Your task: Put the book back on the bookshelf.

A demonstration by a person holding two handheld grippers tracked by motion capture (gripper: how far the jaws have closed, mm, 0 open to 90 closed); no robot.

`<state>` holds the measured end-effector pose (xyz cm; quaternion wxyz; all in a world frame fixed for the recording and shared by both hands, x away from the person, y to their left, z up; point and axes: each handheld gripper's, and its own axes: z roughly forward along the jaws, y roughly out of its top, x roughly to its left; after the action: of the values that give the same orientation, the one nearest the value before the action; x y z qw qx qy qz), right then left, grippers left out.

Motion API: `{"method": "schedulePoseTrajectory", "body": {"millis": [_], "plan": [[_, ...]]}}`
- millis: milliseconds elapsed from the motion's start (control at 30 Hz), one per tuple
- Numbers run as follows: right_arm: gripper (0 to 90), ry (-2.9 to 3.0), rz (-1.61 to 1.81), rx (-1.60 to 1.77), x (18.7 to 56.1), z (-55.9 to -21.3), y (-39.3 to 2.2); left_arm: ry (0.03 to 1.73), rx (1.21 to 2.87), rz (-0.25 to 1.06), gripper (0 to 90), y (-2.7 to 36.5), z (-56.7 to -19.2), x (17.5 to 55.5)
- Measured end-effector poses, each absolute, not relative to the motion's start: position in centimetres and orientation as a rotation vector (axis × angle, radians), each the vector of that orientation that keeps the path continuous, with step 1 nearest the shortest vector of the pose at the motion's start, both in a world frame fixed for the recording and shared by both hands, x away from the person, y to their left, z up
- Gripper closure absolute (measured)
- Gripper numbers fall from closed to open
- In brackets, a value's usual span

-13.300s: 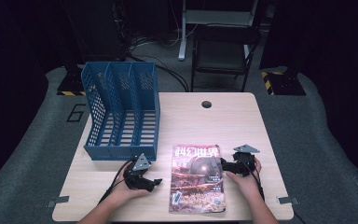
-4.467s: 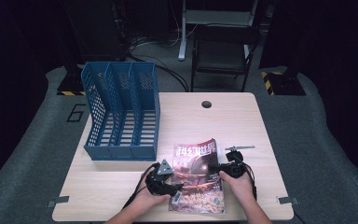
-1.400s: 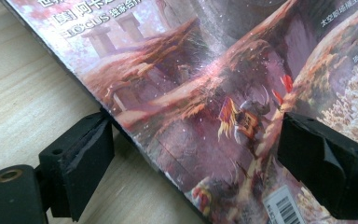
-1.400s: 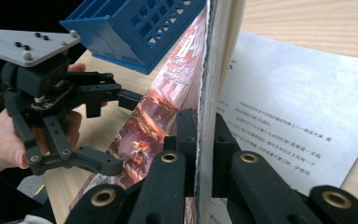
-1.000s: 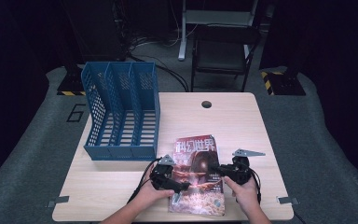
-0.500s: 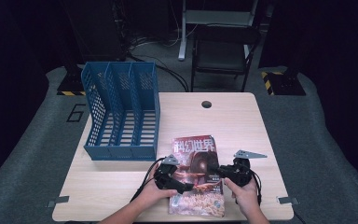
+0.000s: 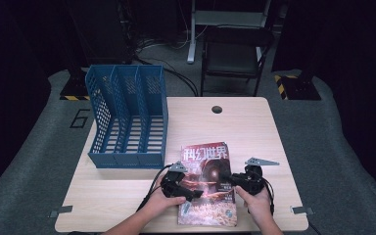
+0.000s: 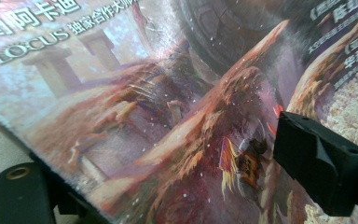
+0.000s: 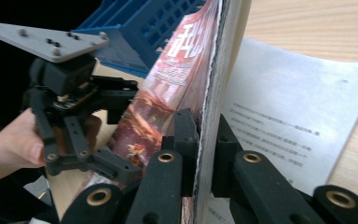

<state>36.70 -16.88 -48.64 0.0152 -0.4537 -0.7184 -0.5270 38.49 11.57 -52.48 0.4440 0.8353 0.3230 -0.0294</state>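
A magazine [image 7: 205,181] with a reddish cover lies near the table's front edge. My left gripper [image 7: 193,193] is shut on its left edge: in the left gripper view the cover [image 8: 168,93] runs between the two jaws of the left gripper [image 8: 168,182]. My right gripper [image 7: 227,183] is shut on its right edge. In the right gripper view the right gripper [image 9: 204,140] pinches a raised stack of pages [image 9: 168,93], and a white printed page [image 9: 289,102] lies flat beneath. The left gripper [image 9: 126,130] holds the far side of the cover.
A blue three-slot file rack [image 7: 127,117] stands at the table's back left, also seen behind the magazine as the rack [image 9: 135,32]. The wooden table [image 7: 254,127] has a cable hole [image 7: 217,109] near its far edge. A dark chair [image 7: 235,49] stands beyond it.
Both grippers have come in from beside the magazine and closed on its edges. The magazine has shifted slightly and its right side is raised. Over the last second little has moved.
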Motion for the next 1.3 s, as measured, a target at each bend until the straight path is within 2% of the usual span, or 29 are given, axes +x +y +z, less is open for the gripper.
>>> {"method": "schedulePoseTrajectory", "body": {"millis": [200, 467, 667, 833, 1200, 1300], "plan": [[84.1, -2.230, -1.594, -1.460, 37.2, -49.4, -16.8, 0.818, 2.064, -0.070, 18.1, 11.7, -52.5, 38.6], [82.5, -2.255, -1.548, -1.484, 37.7, -50.0, -16.7, 0.874, 2.026, -0.068, 35.1, 12.3, -52.6, 39.0], [79.8, -2.274, -1.506, -1.508, 38.2, -50.5, -16.6, 0.884, 2.032, -0.029, 41.4, 12.2, -52.6, 38.8], [74.6, -2.292, -1.433, -1.526, 38.6, -51.1, -16.7, 0.876, 2.046, 0.006, 47.0, 12.2, -52.6, 38.7], [52.7, -2.244, -1.293, -1.605, 38.8, -51.5, -17.4, 0.916, 2.035, 0.012, 50.7, 12.2, -52.5, 38.6], [51.8, -2.284, -1.273, -1.586, 38.5, -51.4, -17.6, 0.914, 2.038, 0.016, 50.7, 12.2, -52.5, 38.6]]}}
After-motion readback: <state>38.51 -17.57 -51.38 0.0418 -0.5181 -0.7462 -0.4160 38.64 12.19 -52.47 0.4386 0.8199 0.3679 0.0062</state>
